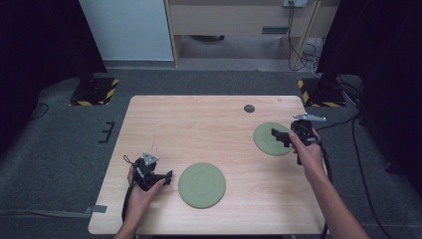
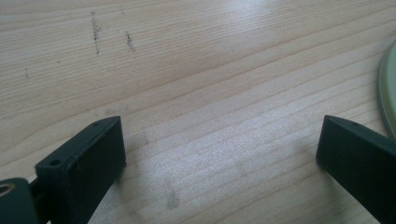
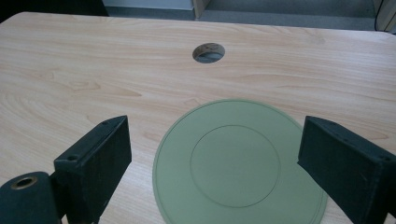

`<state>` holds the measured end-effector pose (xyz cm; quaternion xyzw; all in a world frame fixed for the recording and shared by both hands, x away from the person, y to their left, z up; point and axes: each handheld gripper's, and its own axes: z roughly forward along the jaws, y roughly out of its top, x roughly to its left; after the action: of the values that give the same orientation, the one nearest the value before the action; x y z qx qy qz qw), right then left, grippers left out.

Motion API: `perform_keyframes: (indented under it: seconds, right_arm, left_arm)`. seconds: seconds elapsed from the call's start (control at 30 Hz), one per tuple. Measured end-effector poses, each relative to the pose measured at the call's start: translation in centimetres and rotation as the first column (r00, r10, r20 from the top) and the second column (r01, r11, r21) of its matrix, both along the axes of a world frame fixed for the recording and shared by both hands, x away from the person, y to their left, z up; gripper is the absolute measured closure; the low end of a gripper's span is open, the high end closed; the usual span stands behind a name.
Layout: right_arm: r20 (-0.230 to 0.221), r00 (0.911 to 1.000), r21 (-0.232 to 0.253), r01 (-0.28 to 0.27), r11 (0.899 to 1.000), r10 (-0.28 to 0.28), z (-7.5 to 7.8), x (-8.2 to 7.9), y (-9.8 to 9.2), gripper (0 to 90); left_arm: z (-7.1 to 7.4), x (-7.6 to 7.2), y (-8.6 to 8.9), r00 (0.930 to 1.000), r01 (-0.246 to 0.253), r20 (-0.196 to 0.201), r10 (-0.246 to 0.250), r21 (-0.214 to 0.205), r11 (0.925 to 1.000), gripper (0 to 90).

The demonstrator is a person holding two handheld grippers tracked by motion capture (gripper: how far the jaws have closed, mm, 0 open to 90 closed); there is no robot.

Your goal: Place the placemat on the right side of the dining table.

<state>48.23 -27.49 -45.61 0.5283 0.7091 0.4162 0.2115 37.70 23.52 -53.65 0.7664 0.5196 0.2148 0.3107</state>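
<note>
far plate: green round plate (image 1: 269,140) is lying flat on the right half of the table, right gripper hovering over its right edge; in the right gripper view (image 3: 238,165) it is sitting between and beyond the two jaws, not touched by either
right gripper: right gripper (image 1: 282,137) is hanging above the far plate's right side, jaws standing wide apart, gripping nothing; person's right hand (image 1: 309,152) is wrapping the body from behind
near plate: second green plate (image 1: 201,184) is resting flat near the front edge, about mid-table, well apart from the far plate; its rim is peeking in at the right edge of the left gripper view (image 2: 387,88)
left gripper: left gripper (image 1: 168,177) is sitting low at the front left of the table, just beside the near plate's left rim but apart from it; jaws spread wide, bare wood between them, holding nothing; left hand (image 1: 142,186) is gripping it
table: light wooden table (image 1: 199,124) is carrying both plates
hole: round cable hole (image 1: 249,108) is sitting near the far edge, beyond the far plate, also in the right gripper view (image 3: 208,52)
</note>
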Motion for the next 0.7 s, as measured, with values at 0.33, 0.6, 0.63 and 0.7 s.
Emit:
perform_keyframes:
  seconds: [0.33,0.6,0.63,0.7]
  right_arm:
    - [-0.003,0.9982,-0.033,-0.061,0.998,0.060,-0.1,-1.2,1.4,9.5]
    - [-0.007,0.9942,-0.062,-0.107,0.992,0.107,-0.9,-2.3,2.5,9.5]
    - [-0.008,0.9936,-0.064,-0.113,0.991,0.113,-1.0,-2.5,2.6,9.5]
    - [-0.013,0.9923,-0.066,-0.123,0.990,0.123,-1.2,-2.8,2.9,9.5]
  left_arm:
    - [0.0,0.0,0.0,1.0000,0.002,0.000,-0.002,0.000,1.0000,0.8]
    - [0.0,0.0,0.0,1.0000,0.002,0.000,-0.002,0.000,1.0000,0.9]
    - [0.0,0.0,0.0,1.0000,0.002,0.000,-0.002,0.000,1.0000,0.9]
    - [0.0,0.0,0.0,1.0000,0.002,0.000,-0.002,0.001,1.0000,0.9]
